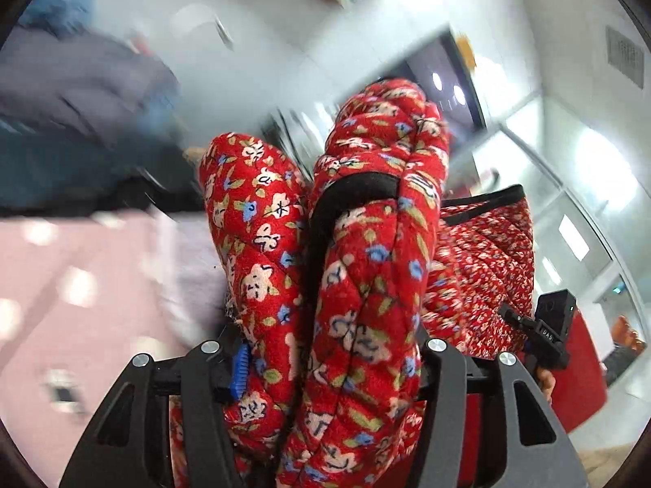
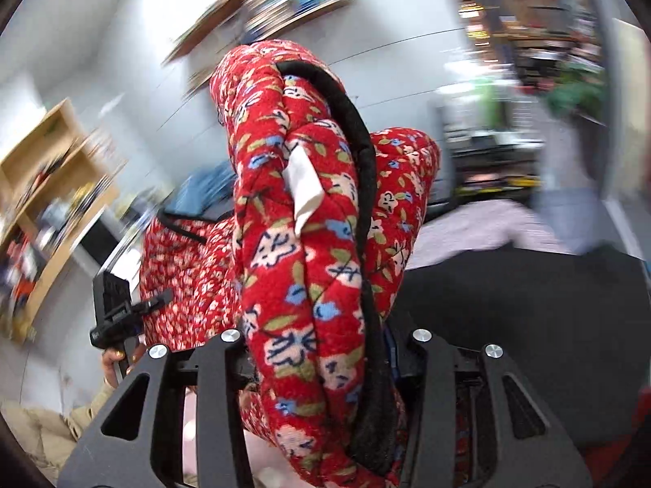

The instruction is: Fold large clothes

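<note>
**Quilted garment held aloft at two grip points**

Red floral quilted garment (image 1: 358,284) is bunched between the jaws of my left gripper (image 1: 325,370), which are closed on a thick padded roll. My right gripper (image 2: 321,366) clamps a second bunch of the same garment (image 2: 309,244), with the black binding (image 2: 362,171) running along it. I judge that both grips lift the fabric clear of the pink surface (image 1: 81,284), so that it hangs straight for folding. Padding is soft, stitched in diamonds; a white label (image 2: 303,191) shows near the trim.

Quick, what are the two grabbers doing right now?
Left gripper: shut on the red garment.
Right gripper: shut on the red garment too.
</note>
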The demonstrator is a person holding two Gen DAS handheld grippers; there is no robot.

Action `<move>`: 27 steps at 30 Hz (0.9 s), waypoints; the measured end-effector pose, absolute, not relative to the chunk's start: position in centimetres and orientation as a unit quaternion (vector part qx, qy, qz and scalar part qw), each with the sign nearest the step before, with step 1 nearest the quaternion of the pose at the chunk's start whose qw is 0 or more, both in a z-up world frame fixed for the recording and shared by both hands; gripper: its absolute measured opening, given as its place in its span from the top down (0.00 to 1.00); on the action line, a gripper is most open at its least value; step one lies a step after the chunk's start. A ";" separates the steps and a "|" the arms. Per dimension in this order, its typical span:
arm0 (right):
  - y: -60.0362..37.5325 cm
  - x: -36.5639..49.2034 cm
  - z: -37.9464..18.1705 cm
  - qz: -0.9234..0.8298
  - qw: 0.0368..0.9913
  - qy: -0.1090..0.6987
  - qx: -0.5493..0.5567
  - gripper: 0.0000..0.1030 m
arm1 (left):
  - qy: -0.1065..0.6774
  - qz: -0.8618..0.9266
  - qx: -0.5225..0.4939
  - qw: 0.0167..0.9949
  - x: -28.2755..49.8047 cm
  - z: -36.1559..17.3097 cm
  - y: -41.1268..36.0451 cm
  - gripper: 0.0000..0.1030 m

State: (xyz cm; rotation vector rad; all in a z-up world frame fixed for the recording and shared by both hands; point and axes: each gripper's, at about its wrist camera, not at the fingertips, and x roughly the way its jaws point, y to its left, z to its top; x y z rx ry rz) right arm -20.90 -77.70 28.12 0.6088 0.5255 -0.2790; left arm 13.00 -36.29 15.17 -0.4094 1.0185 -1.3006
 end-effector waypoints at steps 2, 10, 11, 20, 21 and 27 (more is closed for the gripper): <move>-82.3 -25.5 26.2 -0.196 0.895 0.243 0.318 0.55 | 0.489 -0.586 -0.159 0.626 11.8 12.5 -44.1 0.48; -96.7 -40.2 3.7 -0.296 0.725 0.166 0.600 0.39 | 0.585 -0.525 -0.131 0.604 12.3 0.3 -58.5 0.22; -97.0 -40.8 1.8 -0.279 0.717 0.132 0.625 0.36 | 0.599 -0.520 -0.153 0.589 13.0 -0.5 -58.6 0.20; -97.8 -38.2 2.7 -0.294 0.732 0.155 0.594 0.20 | 0.543 -0.487 -0.044 0.683 12.2 1.9 -57.6 0.06; -97.6 -38.3 2.9 -0.301 0.730 0.155 0.594 0.17 | 0.530 -0.482 -0.022 0.697 11.8 2.7 -57.2 0.05; -93.4 -42.7 7.3 -0.424 0.700 0.134 0.559 0.10 | 0.439 -0.409 0.065 0.798 10.6 8.3 -51.6 0.06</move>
